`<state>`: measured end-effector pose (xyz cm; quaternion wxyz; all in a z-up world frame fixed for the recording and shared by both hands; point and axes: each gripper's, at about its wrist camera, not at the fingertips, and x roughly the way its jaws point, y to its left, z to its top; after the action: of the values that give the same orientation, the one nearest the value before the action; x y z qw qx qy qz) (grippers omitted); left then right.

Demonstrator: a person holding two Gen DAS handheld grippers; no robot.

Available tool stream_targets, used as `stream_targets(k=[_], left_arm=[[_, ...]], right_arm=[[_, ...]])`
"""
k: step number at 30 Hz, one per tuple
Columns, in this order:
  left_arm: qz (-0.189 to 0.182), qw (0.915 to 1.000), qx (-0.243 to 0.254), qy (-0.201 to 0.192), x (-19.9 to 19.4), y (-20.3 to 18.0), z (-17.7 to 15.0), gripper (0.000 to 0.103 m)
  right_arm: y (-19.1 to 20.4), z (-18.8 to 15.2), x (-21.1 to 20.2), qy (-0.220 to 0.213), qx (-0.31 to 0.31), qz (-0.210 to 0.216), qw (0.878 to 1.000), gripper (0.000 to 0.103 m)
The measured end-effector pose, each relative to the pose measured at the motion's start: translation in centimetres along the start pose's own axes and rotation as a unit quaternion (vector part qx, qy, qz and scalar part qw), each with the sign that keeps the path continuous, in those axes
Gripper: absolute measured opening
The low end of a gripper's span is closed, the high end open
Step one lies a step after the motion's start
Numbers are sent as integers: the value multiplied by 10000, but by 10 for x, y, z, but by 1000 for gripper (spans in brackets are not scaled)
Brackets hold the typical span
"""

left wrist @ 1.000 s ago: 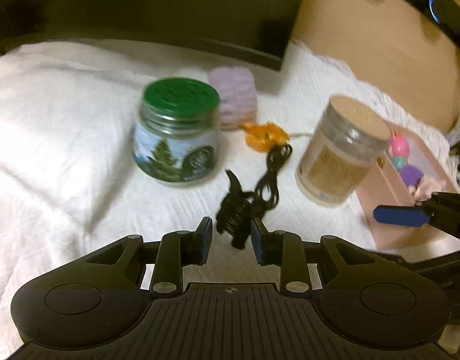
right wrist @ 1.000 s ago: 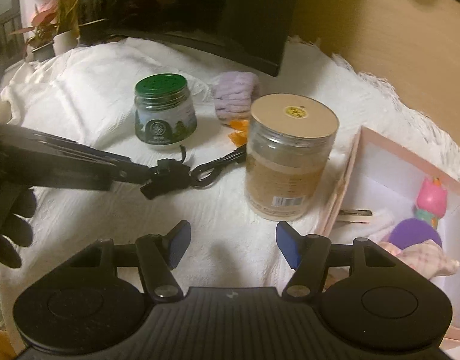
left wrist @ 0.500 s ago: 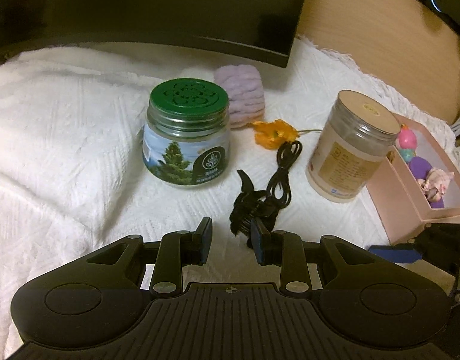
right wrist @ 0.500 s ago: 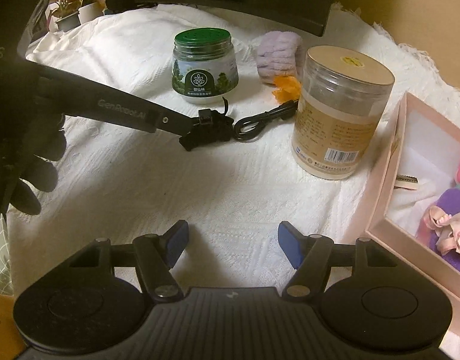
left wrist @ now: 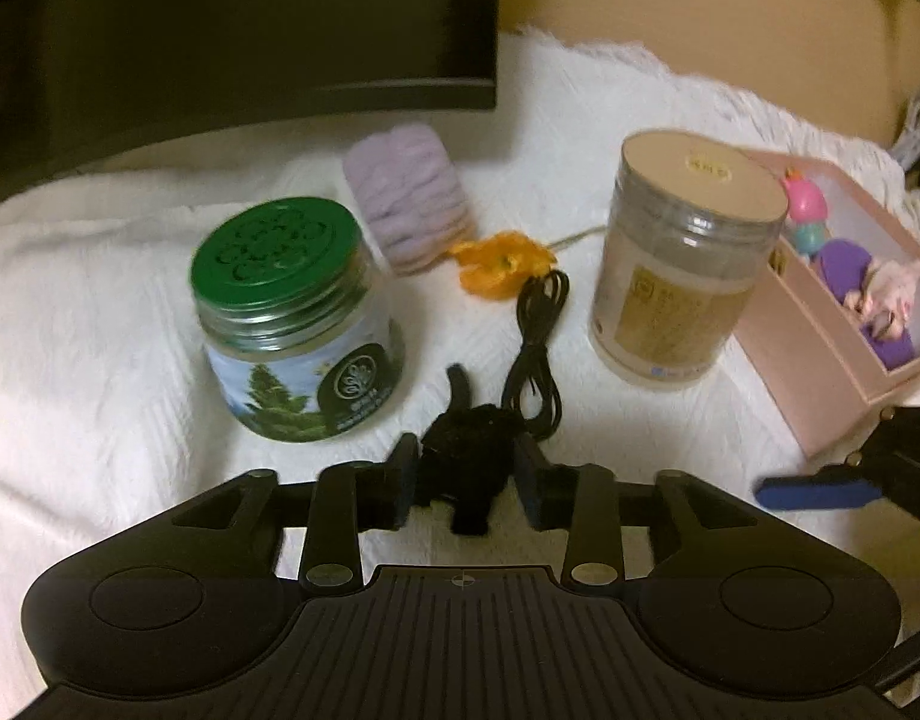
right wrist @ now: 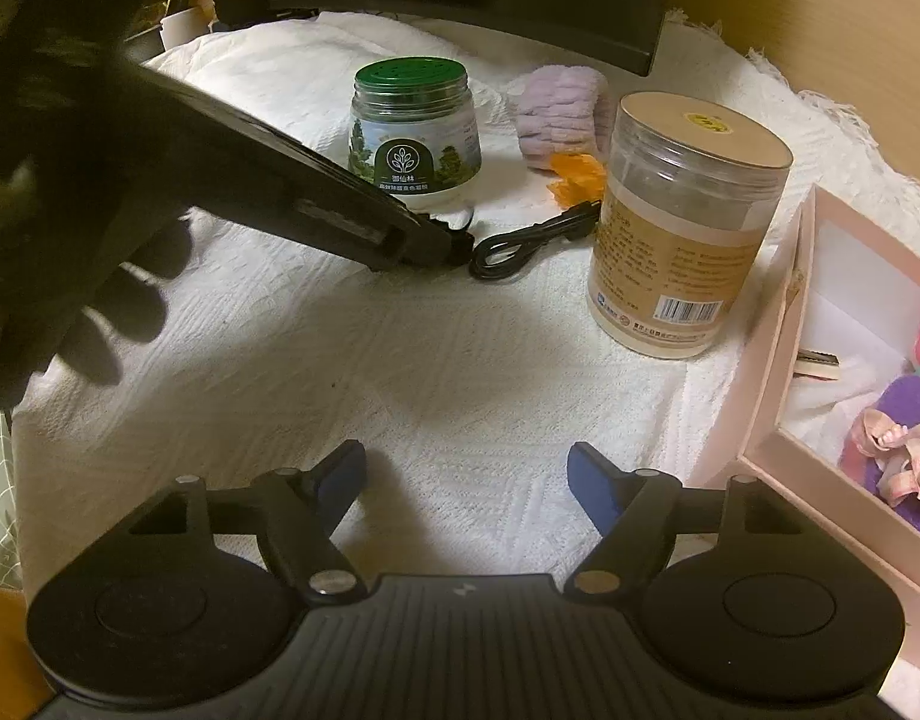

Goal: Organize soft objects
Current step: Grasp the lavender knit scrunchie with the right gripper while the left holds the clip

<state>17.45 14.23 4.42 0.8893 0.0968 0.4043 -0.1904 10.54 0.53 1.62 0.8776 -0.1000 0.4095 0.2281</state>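
Observation:
A black fuzzy soft object (left wrist: 467,456) lies on the white cloth (left wrist: 87,360), with a coiled black cable (left wrist: 535,354) beside it. My left gripper (left wrist: 466,477) has its fingers on either side of the black object, close around it; contact is unclear. In the right wrist view the left gripper (right wrist: 426,240) reaches in from the left and hides the object. My right gripper (right wrist: 466,477) is open and empty over bare cloth. A lilac folded cloth (left wrist: 408,195) and an orange fabric flower (left wrist: 499,264) lie behind. A pink box (right wrist: 778,372) holds soft toys (right wrist: 898,456).
A green-lidded jar (left wrist: 291,318) stands left of the black object and a tall clear jar (left wrist: 679,258) with a tan lid stands right of it, next to the pink box. A dark monitor (left wrist: 237,30) stands at the back. A gloved hand (right wrist: 69,240) holds the left gripper.
My left gripper has moved forward so the black object now sits between its fingers. My right gripper has drawn back and turned left; the jars look farther off.

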Motion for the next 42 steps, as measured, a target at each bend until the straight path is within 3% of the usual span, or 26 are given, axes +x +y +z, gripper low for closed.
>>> stream_targets(k=[4, 7, 11, 13, 17, 20, 24, 28, 31, 35, 38, 40, 42], left_arm=[[-35, 9998, 117, 184, 10, -1, 1, 46], [-85, 9999, -53, 66, 14, 5, 4, 46], [-404, 9990, -201, 23, 12, 13, 2, 40], [-703, 9965, -456, 72, 8, 21, -1, 38], [-944, 9908, -967, -112, -18, 44, -15, 37], [-1020, 9888, -1054, -264, -42, 58, -20, 37], [-765, 9877, -1243, -564, -74, 91, -15, 37], [-524, 9820, -1632, -794, -84, 131, -7, 37], [-472, 9775, -1867, -860, -84, 151, -8, 37], [-583, 9766, -1908, -806, -77, 159, -13, 37], [-697, 9761, -1917, -751, -69, 159, -15, 37], [-693, 9758, -1941, -725, -66, 159, -16, 37], [-666, 9751, -1984, -737, -68, 162, -14, 37]], right_arm=[[-1, 1, -1, -12, -17, 35, 10000, 77], [0, 3, -1, 34, -24, 49, 10000, 78], [-4, 15, -15, 30, 40, 117, 9999, 77], [-5, 30, -34, -242, -3, 79, 9997, 77], [-4, 73, -73, -808, -186, -175, 9964, 77], [1, 117, -77, -822, -266, -442, 9953, 77], [-12, 185, -52, -432, 392, -317, 9978, 77], [-36, 239, 2, 146, 1460, -401, 9884, 77], [-47, 258, 44, 420, 1896, -645, 9788, 77], [-46, 256, 83, 704, 1995, -1011, 9721, 76], [-46, 254, 104, 801, 1976, -1077, 9710, 64], [-48, 253, 114, 930, 1917, -961, 9723, 26], [-48, 253, 112, 942, 1918, -757, 9740, 20]])
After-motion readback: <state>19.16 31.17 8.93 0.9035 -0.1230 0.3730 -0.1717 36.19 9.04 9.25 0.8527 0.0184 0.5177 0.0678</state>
